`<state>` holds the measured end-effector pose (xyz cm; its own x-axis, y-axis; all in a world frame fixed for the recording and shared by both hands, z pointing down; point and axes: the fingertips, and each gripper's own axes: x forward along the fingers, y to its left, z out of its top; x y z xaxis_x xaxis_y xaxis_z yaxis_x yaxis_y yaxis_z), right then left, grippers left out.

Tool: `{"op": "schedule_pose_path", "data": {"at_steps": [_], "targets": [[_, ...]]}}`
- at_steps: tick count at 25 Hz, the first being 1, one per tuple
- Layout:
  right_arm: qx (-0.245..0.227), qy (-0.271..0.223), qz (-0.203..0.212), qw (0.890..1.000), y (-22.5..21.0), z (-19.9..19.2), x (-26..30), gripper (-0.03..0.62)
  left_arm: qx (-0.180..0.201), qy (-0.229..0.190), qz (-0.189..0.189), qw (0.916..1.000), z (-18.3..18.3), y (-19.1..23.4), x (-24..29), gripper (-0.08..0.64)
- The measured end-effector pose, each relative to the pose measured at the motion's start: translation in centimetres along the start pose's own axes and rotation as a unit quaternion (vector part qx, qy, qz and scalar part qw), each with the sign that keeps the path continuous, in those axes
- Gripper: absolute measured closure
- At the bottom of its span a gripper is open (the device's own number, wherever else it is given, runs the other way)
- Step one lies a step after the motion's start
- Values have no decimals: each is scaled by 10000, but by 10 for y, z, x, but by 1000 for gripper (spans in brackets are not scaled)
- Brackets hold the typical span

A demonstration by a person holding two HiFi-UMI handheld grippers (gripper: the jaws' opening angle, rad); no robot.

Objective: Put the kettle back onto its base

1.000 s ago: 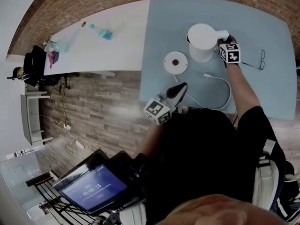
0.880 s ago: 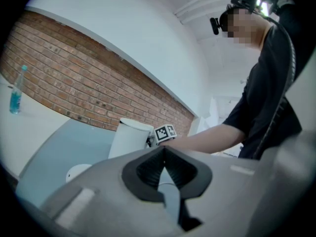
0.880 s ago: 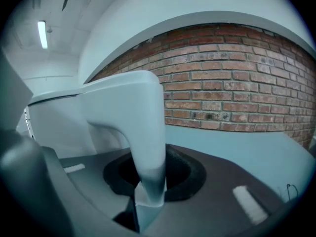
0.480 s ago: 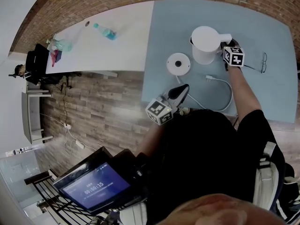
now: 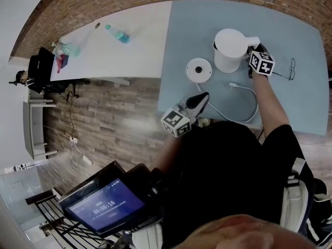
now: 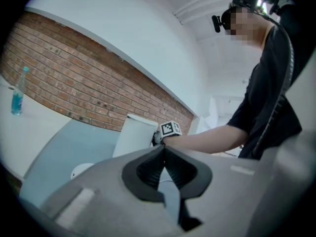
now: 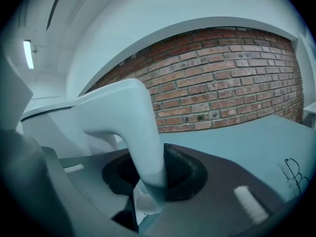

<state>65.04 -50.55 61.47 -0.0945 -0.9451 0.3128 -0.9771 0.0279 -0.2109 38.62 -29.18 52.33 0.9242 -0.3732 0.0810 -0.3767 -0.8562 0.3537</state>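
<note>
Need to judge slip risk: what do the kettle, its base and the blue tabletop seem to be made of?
Kettle: white, smooth satin shell with a softly rounded moulded handle, probably plastic outside. Base: white disc of the same even finish, likely plastic too. Tabletop: flat pale blue, matte, no grain; perhaps laminate or a painted board, the look leaves it open.

The head camera is looking steeply down on the pale blue tabletop (image 5: 290, 102). The left gripper camera is looking level across it from farther back. The right one is sitting close against the white plastic kettle (image 7: 123, 127), which all three are showing.
</note>
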Motion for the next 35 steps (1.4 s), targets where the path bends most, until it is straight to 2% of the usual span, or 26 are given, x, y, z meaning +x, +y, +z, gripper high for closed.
{"op": "schedule_pose_path", "data": {"at_steps": [6, 11, 18, 26, 35], "targets": [[103, -374, 177, 9991, 19, 36, -12, 488, -4, -29, -85, 10000, -1, -2, -1, 557], [118, -534, 311, 9980, 31, 50, -16, 488, 70, -155, -125, 9998, 6, -4, -2, 557], [35, -432, 645, 9970, 67, 45, -9, 482, 52, -206, 9, 9998, 6, -1, -15, 557], [105, -362, 1063, 9936, 121, 27, 8, 480, 34, -263, 328, 9991, 9, 13, -47, 557], [182, -303, 1280, 9911, 155, 12, 17, 477, 16, -287, 491, 9984, 12, 22, -69, 557]]}}
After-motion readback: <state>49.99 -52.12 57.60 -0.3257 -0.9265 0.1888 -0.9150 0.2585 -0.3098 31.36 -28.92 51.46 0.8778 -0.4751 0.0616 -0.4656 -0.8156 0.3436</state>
